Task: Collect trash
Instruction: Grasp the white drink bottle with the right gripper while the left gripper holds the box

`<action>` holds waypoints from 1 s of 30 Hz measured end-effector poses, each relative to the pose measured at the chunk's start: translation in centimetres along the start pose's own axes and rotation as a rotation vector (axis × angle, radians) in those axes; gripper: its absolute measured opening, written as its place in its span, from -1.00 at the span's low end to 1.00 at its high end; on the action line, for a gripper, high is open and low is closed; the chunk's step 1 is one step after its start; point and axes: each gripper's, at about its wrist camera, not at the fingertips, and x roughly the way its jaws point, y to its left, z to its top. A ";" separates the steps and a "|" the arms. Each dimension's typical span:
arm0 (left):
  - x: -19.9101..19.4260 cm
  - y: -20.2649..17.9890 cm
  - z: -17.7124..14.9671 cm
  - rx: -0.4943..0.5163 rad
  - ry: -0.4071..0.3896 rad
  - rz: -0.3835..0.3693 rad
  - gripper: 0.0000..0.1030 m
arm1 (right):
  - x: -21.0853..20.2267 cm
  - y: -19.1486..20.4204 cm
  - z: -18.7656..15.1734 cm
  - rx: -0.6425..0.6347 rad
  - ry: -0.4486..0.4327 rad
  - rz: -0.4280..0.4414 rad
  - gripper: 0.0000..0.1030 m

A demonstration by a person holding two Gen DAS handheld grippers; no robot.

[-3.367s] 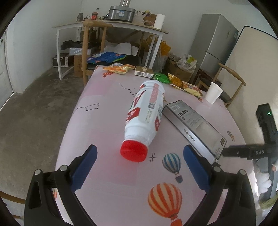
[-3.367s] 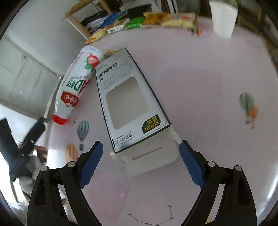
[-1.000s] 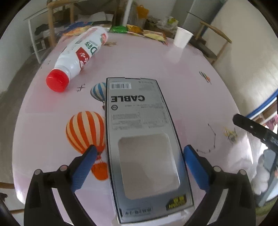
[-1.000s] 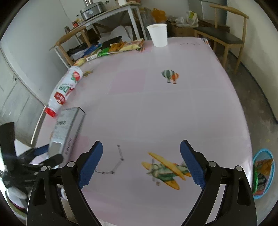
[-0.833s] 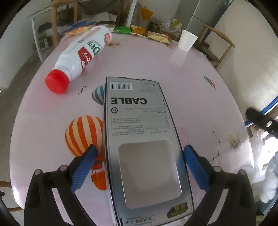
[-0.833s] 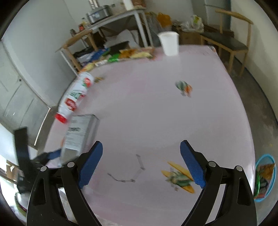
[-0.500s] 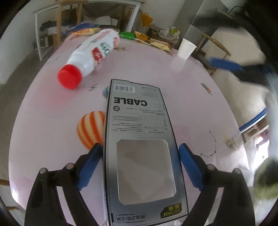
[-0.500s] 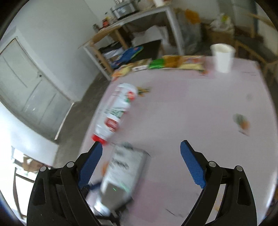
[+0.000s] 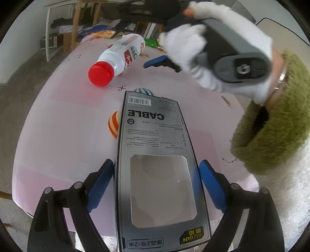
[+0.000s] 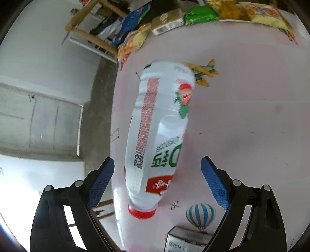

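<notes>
1. Cable box [image 9: 155, 164]: flat grey carton marked "CABLE", lying lengthwise between the left gripper [image 9: 156, 186] pads. Both blue pads sit right at its long edges; they look to be clamping it, though contact on the right side is hard to confirm.
2. Box's far end points away from the left tongs, toward the bottle [image 10: 157, 135]; its near end runs past the pads toward the camera.
3. Bottle: white plastic, red cap, lying on its side on the pink table [image 10: 242, 116]. It sits ahead of and between the right gripper [image 10: 158, 184] pads, cap end nearest the tongs.
4. Right tongs: released, wide apart, clear gap on both sides of the bottle, nothing grasped.
5. From the left tongs, the gloved hand [image 9: 195, 56] carrying the right gripper is up ahead to the right, above the table, green fuzzy sleeve [image 9: 271, 124] behind it.
6. Beyond the bottle, at the far table edge: snack packets [image 10: 199, 14], yellow and green.
</notes>
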 end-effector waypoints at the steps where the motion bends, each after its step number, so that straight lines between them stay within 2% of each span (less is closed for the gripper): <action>1: -0.1 0.1 0.0 0.002 0.000 -0.001 0.70 | 0.4 0.3 0.1 -0.014 0.008 -0.015 0.52; 5: -0.1 0.4 0.0 -0.007 -0.001 -0.002 0.70 | 0.6 0.4 0.4 -0.057 0.019 0.012 0.19; 9: -0.2 0.4 -0.1 -0.014 -0.004 0.004 0.70 | -1.0 -0.2 1.0 -0.136 -0.045 -0.087 0.19; 13: -0.2 0.4 -0.2 -0.016 -0.004 0.009 0.70 | -3.7 -2.9 0.9 -0.228 -0.121 -0.243 0.18; 18: -0.2 0.5 -0.2 -0.017 -0.004 0.010 0.70 | -7.4 -8.1 -1.0 -0.243 -0.134 -0.284 0.17; 22: -0.1 0.6 0.0 -0.020 -0.005 0.016 0.70 | -11.2 -12.7 -4.9 -0.195 -0.135 -0.236 0.17; 25: 0.0 0.7 0.3 -0.023 -0.002 0.017 0.70 | -13.7 -15.5 -9.2 -0.165 -0.156 -0.197 0.17; 30: 0.4 0.5 0.6 -0.004 0.001 0.040 0.70 | -16.5 -17.9 -16.1 -0.113 -0.200 -0.201 0.17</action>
